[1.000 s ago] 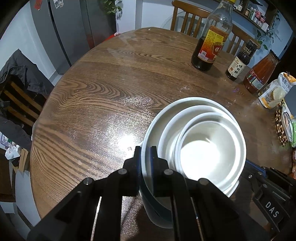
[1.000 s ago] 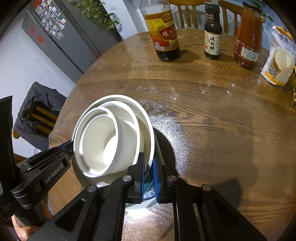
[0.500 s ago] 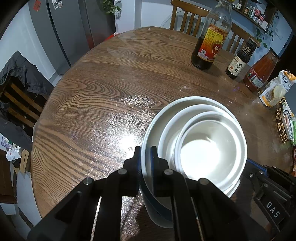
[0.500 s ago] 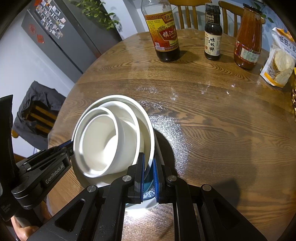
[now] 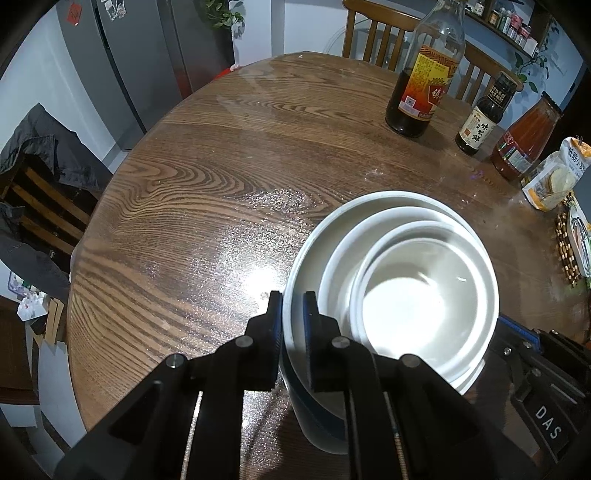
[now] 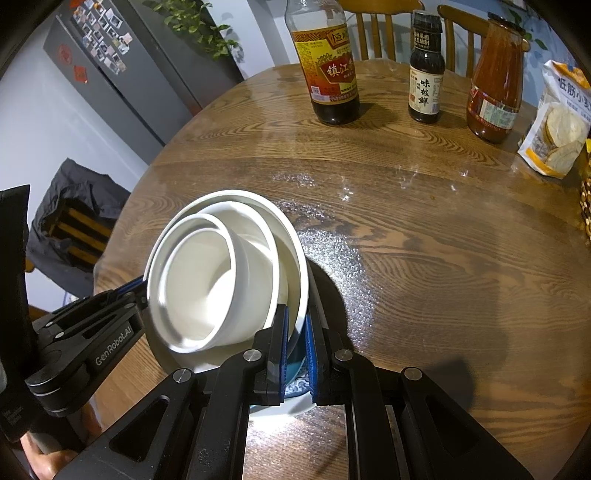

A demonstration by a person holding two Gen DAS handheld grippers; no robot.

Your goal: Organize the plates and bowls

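Note:
Three white bowls sit nested: a large one [image 5: 314, 251], a middle one [image 5: 343, 254] and a small one [image 5: 417, 295] inside. The stack leans on a blue-patterned bowl [image 6: 295, 386] that rests on the round wooden table [image 5: 207, 192]. My left gripper [image 5: 291, 306] pinches the large bowl's near rim, and its jaws are opening slightly with the rim still between the pads. My right gripper [image 6: 295, 325] is shut on the opposite rim of the same bowl [image 6: 295, 258]. Each gripper shows in the other's view, the left one [image 6: 138, 291] and the right one [image 5: 509, 328].
A vinegar bottle [image 6: 327, 62], a small dark sauce bottle [image 6: 426, 70], a red sauce bottle [image 6: 495, 81] and a snack bag [image 6: 557, 122] stand along the table's far side. Wooden chairs [image 5: 373, 33] and a grey fridge [image 5: 147, 55] lie beyond. A jacket hangs on a chair [image 5: 40, 158] at left.
The left jaws stand a trace wider around the rim. The bowls and both hands have kept their places.

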